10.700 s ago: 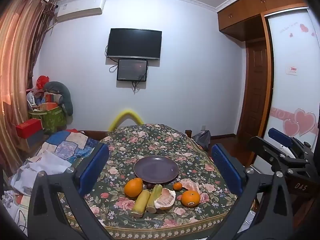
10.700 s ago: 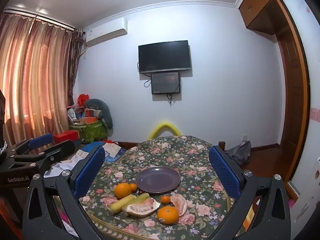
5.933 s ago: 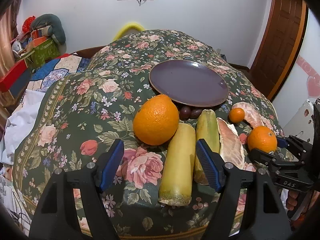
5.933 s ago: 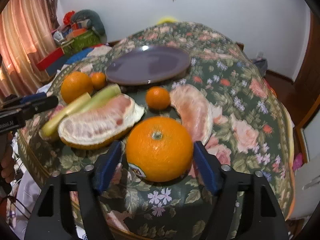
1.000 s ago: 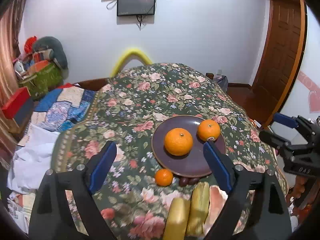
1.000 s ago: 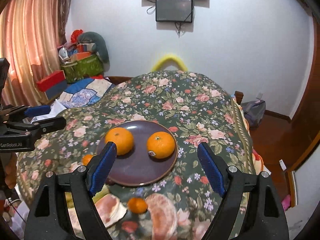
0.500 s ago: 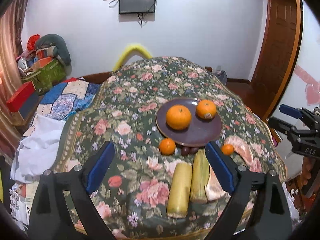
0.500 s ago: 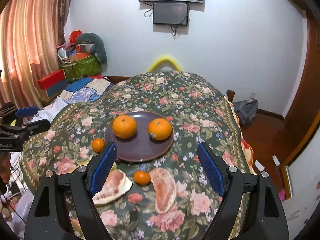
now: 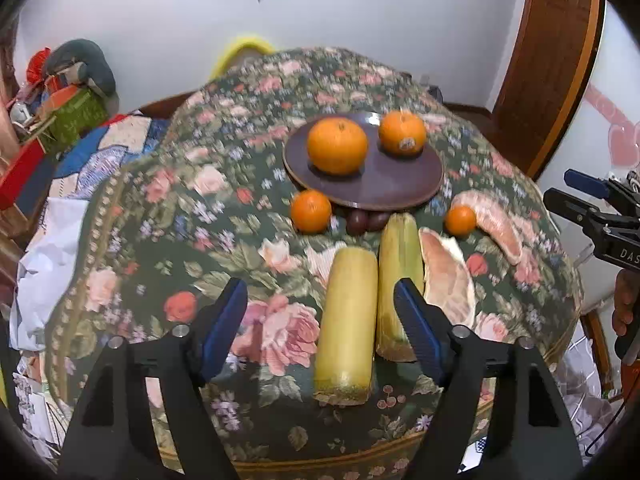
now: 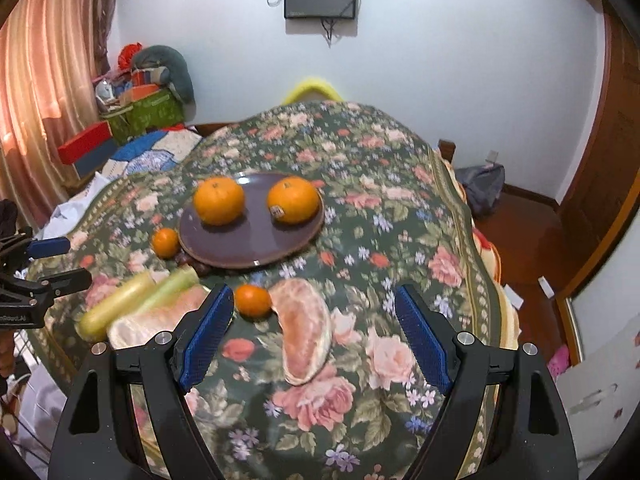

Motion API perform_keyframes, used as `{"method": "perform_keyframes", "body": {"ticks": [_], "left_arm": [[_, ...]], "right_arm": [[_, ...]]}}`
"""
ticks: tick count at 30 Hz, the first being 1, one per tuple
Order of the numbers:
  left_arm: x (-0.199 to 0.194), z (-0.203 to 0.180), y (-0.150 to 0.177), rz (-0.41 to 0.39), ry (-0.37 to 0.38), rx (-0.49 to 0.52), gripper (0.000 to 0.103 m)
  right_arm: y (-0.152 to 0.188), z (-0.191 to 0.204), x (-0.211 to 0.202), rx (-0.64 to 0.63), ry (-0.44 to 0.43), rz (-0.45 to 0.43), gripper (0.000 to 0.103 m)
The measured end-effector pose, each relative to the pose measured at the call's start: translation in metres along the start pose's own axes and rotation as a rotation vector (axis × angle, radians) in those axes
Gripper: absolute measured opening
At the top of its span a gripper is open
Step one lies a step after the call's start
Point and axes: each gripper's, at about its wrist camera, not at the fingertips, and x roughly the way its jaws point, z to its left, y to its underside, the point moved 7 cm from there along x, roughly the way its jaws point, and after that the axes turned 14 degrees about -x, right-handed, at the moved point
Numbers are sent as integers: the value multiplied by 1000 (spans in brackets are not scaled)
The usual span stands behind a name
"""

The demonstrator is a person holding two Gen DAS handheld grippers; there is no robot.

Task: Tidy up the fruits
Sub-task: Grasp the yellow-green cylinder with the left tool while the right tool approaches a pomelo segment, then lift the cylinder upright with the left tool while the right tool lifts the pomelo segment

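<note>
A dark purple plate [image 9: 400,184] [image 10: 248,248] holds two big oranges [image 9: 337,151] [image 9: 402,132], also seen in the right wrist view [image 10: 219,200] [image 10: 293,199]. Two small tangerines [image 9: 311,211] [image 9: 460,220] lie in front of the plate. Two yellow-green stalks [image 9: 347,324] [image 9: 400,276] and two pomelo pieces [image 9: 448,276] [image 10: 305,328] lie nearer. My left gripper [image 9: 326,330] is open, low over the nearer stalk. My right gripper [image 10: 312,338] is open around the right pomelo piece.
Small dark fruits [image 9: 365,220] sit under the plate's front rim. The floral tablecloth [image 10: 360,160] drops off at the near edge. A bed with boxes and bags [image 10: 140,112] stands left. A wooden door [image 9: 552,60] is at the right.
Both grippers have moved down and closer to the table. The left one now hangs over the yellow-green stalk, the right one over the right pomelo piece. Both stay open.
</note>
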Motion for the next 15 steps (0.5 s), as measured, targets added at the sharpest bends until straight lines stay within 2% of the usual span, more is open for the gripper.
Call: {"method": "perform_keyframes", "body": {"ticks": [2,7,15], "left_arm": [[8,0,4,25,-1,-1,68],[26,1,13,74,-1,3,62],[43,4,8,68,8,-37,62]], "right_arm": [[6,-1,6,-1,-1,17,81],[19,-1,21,-6,-11,54,81],[34,0,49,-6,-41,111,79]]}}
